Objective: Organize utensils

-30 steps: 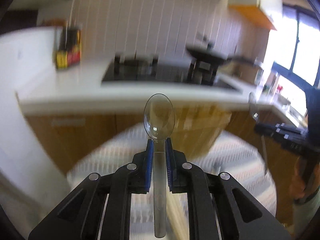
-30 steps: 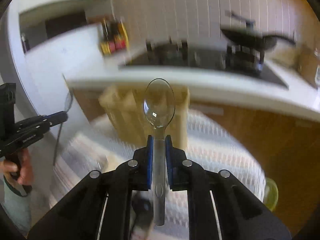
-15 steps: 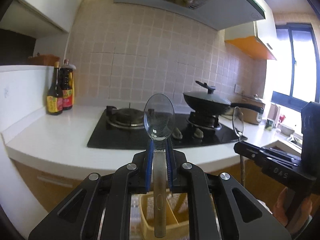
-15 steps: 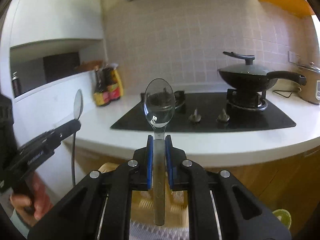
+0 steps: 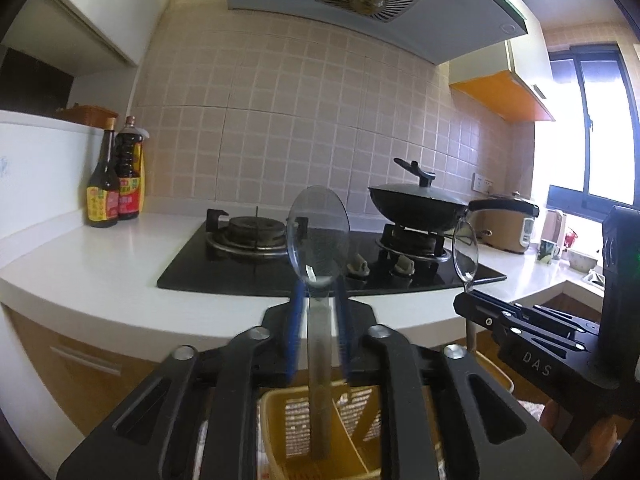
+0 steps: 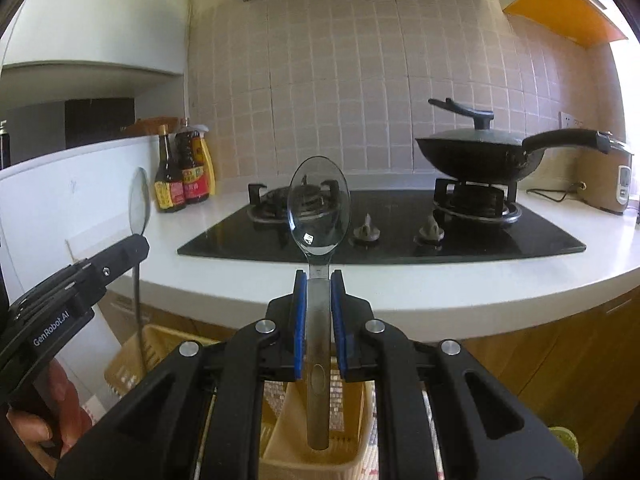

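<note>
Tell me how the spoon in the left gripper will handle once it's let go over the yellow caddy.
The spoon looks like rigid polished metal, so probably slippery. In the left gripper its handle points down into the yellow caddy; it should drop straight in. Being top-heavy, its bowl may lean against a divider.

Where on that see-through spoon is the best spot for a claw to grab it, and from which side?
On the flat handle just below the bowl, coming from below along the handle with a pad on each narrow edge. That is how the right claw holds its spoon: upright, bowl up, handle end over the yellow basket. The bowl is rounded and would slip; the handle is straight and gives parallel sides.
</note>
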{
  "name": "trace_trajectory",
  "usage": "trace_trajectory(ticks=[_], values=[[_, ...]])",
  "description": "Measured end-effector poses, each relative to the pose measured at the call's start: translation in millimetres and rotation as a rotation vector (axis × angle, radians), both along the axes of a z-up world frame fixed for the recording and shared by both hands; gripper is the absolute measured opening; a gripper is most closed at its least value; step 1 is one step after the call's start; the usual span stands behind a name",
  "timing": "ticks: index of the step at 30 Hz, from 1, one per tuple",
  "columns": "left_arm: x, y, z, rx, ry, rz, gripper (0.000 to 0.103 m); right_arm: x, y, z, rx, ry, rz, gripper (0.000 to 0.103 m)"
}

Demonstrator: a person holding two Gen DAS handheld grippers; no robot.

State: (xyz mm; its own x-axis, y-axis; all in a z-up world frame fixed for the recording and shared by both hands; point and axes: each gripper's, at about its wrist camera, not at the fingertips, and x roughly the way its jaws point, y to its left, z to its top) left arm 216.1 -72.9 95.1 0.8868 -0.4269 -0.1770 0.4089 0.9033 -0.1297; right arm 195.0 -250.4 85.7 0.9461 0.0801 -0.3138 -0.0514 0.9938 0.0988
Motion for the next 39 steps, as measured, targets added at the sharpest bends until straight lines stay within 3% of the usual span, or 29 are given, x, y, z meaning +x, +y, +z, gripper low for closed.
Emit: trace_trajectory(ticks=[1, 5, 8, 15, 22, 28, 31, 36, 39], values=[[-4, 2, -1, 0.004, 0.002, 0.0, 0.033, -3, -2, -1, 0.01, 0.008, 0.005, 0.017], [-19, 14, 1, 0.008, 0.021, -0.015, 0.036, -24, -13, -3, 0.057, 0.022, -0.001, 0.04], [-34, 26, 5, -0.01, 0.045, -0.029, 0.042, -42, -21, 0, 0.1, 0.045, -0.003, 0.041], [-75, 55, 15, -0.047, 0.084, -0.045, 0.043, -81, -21, 13, 0.082, 0.139, -0.03, 0.041], [-104, 70, 14, 0.011, 0.156, -0.042, 0.043, -90, -12, -10, 0.083, 0.408, -0.005, 0.041], [-105, 83, -24, 0.11, 0.356, -0.042, 0.043, -93, -5, -54, 0.044, 0.597, -0.007, 0.041], [-97, 86, -57, 0.182, 0.52, -0.042, 0.041, -94, -5, -73, 0.059, 0.663, 0.007, 0.04], [-84, 92, -106, 0.201, 0.734, -0.089, 0.041, -97, -7, -91, 0.078, 0.741, 0.022, 0.039], [-82, 90, -125, 0.23, 0.781, -0.091, 0.041, -97, -11, -100, 0.095, 0.781, 0.027, 0.037]])
